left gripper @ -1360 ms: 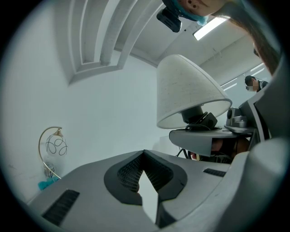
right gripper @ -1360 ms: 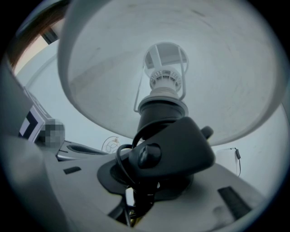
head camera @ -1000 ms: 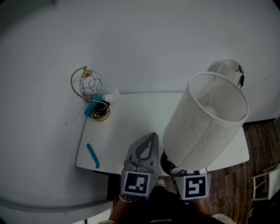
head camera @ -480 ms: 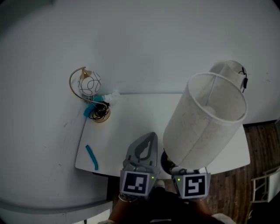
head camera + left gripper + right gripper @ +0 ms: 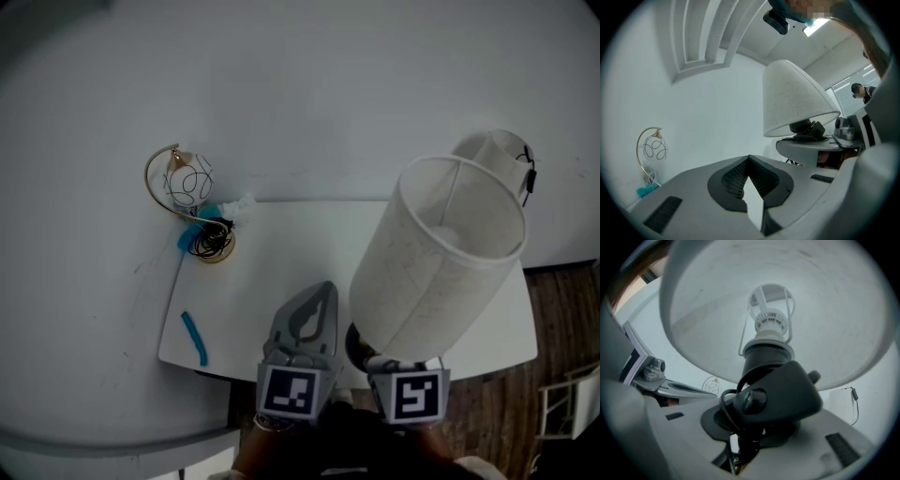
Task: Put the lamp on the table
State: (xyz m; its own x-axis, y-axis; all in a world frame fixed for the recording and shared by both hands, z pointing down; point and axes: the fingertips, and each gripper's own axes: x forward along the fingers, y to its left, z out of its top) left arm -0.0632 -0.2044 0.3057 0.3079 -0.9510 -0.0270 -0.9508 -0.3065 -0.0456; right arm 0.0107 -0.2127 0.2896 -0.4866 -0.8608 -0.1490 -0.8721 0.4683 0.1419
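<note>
Left of centre there's a little gold arc stand (image 5: 161, 183) with a wire globe (image 5: 191, 180) hanging in it, plus a tangle of black cord (image 5: 212, 246) at its foot and some teal bit (image 5: 191, 234) right beside that. A blue strip (image 5: 195, 337) lies on its own, lower left. Dark wood floor (image 5: 553, 366) on the right edge, with a white frame (image 5: 570, 408) in the bottom right corner.

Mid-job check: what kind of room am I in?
Probably a home-style room: small white table against a plain white wall, wood floor, decorative gold wire lamp.
</note>
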